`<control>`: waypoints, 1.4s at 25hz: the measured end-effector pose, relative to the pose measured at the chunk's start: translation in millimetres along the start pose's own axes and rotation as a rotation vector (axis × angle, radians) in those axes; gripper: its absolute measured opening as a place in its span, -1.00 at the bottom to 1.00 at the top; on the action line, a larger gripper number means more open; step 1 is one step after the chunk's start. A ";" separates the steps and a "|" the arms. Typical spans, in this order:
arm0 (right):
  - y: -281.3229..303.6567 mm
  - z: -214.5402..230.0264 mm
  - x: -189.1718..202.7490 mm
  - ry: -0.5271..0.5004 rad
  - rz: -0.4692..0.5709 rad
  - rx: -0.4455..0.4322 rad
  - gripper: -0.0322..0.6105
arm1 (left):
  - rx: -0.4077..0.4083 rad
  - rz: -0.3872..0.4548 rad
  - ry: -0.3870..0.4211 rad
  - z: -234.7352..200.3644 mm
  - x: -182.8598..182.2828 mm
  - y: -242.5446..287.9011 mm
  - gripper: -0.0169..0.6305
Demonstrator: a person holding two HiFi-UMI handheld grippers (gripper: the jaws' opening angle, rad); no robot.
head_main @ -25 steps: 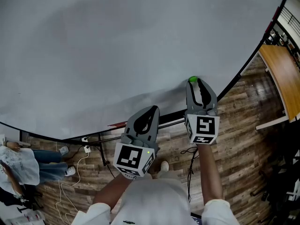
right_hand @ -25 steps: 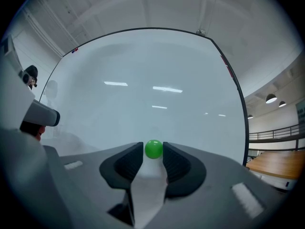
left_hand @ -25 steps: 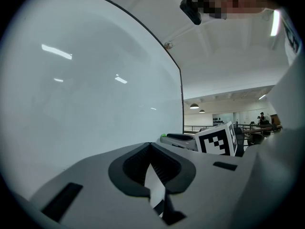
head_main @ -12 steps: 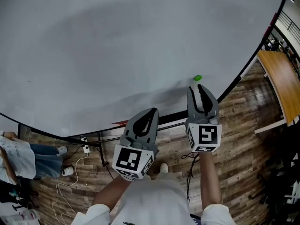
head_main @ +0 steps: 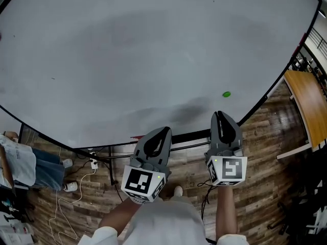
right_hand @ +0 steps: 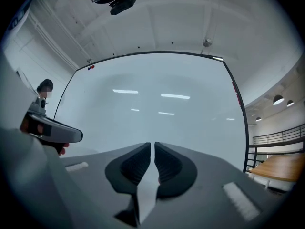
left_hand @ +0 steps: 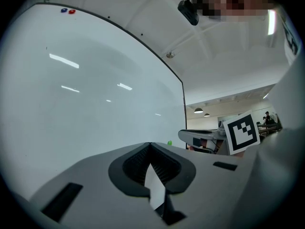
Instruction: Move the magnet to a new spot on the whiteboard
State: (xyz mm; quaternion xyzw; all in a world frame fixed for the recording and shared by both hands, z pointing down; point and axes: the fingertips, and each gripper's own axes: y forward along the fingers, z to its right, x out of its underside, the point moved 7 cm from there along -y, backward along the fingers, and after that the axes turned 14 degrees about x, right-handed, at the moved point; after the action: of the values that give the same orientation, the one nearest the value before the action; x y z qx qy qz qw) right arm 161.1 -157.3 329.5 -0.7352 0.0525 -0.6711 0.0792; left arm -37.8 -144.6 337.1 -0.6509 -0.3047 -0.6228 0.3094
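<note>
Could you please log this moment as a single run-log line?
magnet: green, on whiteboard, untouched | right gripper: apart from magnet, empty, jaws just closing to a narrow gap | left gripper: shut, empty

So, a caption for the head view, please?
Green magnet on the whiteboard; right gripper below it, its empty jaws just closing; left gripper alongside.

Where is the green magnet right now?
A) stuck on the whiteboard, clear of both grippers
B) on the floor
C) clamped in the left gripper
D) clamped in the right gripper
A: the green magnet sits on the whiteboard beyond the right gripper, whose jaws have just been closing with nothing between them.
</note>
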 end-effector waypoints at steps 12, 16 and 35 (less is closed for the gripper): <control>-29.5 -42.8 -14.8 0.037 -0.016 -0.068 -0.86 | -0.028 0.026 0.001 -12.1 -7.4 -38.6 -0.93; -35.3 -49.1 -11.8 0.046 -0.026 -0.075 -0.86 | -0.038 0.027 -0.002 -16.7 -6.4 -46.3 -0.93; -33.6 -70.3 -1.6 0.055 -0.039 -0.113 -0.86 | -0.053 0.016 -0.002 -26.8 -2.3 -63.1 -0.93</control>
State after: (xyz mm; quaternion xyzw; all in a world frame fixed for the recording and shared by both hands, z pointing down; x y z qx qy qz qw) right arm 90.0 -127.3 340.4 -0.7208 0.0780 -0.6883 0.0229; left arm -103.9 -126.3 337.2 -0.6618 -0.2832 -0.6276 0.2965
